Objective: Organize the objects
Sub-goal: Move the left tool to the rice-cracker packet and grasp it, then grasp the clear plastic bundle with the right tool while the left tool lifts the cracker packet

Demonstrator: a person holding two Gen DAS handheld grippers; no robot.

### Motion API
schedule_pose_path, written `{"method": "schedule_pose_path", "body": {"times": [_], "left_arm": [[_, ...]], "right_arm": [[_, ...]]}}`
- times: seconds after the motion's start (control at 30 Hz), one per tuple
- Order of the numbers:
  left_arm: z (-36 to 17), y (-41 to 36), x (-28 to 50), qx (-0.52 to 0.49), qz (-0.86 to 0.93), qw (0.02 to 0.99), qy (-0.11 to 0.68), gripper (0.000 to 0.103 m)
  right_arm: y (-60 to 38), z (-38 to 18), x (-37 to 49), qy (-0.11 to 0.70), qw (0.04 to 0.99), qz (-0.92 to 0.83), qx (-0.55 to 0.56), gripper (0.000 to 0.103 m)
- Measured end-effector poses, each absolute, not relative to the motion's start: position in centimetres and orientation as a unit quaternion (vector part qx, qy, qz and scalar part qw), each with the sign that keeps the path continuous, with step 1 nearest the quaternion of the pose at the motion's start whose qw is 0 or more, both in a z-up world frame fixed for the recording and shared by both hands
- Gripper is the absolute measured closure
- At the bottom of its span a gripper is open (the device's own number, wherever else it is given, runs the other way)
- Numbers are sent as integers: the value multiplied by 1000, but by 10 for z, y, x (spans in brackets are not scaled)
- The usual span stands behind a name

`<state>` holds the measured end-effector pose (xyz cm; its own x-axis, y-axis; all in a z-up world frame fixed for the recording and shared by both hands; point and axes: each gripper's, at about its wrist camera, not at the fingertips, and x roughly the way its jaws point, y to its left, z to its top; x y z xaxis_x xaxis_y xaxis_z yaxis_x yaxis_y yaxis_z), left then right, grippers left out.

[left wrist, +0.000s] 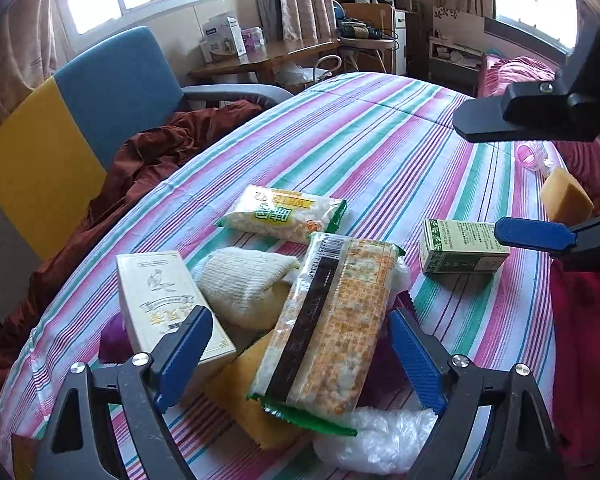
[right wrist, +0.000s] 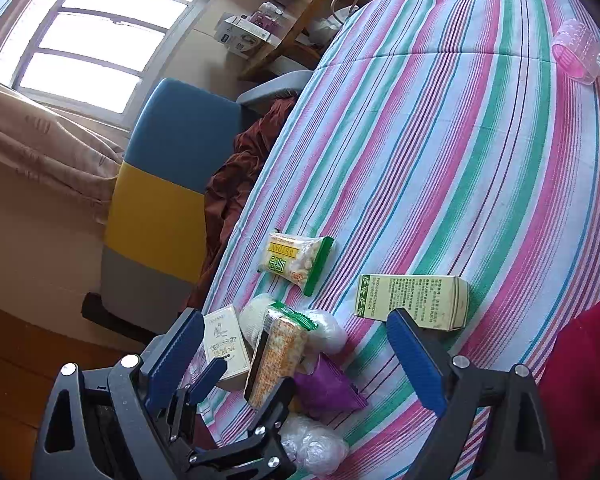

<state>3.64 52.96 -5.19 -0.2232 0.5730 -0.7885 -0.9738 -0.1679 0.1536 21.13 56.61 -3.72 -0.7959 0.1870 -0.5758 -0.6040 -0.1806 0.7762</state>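
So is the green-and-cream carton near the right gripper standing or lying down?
Lying down: the green-and-cream carton rests on a long printed face on the striped sheet, ends sideways.

I see blue pads (left wrist: 186, 344) on black gripper frames. Between my left fingers: orange-speckled cracker pack (left wrist: 328, 320) with a black band and green ends. Beyond it, a yellow-and-green snack pack (left wrist: 284, 214). Cream box (left wrist: 168, 300) by the left finger; green-and-cream box (right wrist: 414, 300) past my right finger. Bedsheet (left wrist: 380, 144) striped pink, green, white.

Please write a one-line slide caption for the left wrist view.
Open left gripper hovers over long cracker pack amid clutter on striped bedsheet.
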Motion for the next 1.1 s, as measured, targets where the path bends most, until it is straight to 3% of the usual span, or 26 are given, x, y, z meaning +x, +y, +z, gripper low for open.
{"method": "schedule_pose_path", "body": {"times": [0.07, 0.1, 0.13, 0.43, 0.67, 0.8, 1.1], "left_arm": [[-55, 535, 37, -298, 704, 551, 336, 26], [-57, 537, 35, -313, 697, 555, 329, 53], [-57, 538, 34, -322, 697, 552, 325, 55], [-30, 436, 42, -348, 756, 505, 230, 55], [-68, 352, 53, -394, 776, 435, 231, 55], [-86, 337, 56, -405, 776, 427, 227, 55], [-89, 330, 58, -393, 776, 444, 216, 54]], "right_arm": [[567, -37, 210, 583, 264, 747, -181, 9], [567, -37, 210, 582, 267, 746, -182, 9], [567, -37, 210, 580, 270, 746, -184, 9], [564, -40, 196, 564, 261, 750, -224, 9], [551, -44, 166, 540, 203, 763, -292, 9], [524, -45, 129, 468, 159, 781, -382, 9], [473, -64, 87, 301, 160, 776, -530, 35]]}}
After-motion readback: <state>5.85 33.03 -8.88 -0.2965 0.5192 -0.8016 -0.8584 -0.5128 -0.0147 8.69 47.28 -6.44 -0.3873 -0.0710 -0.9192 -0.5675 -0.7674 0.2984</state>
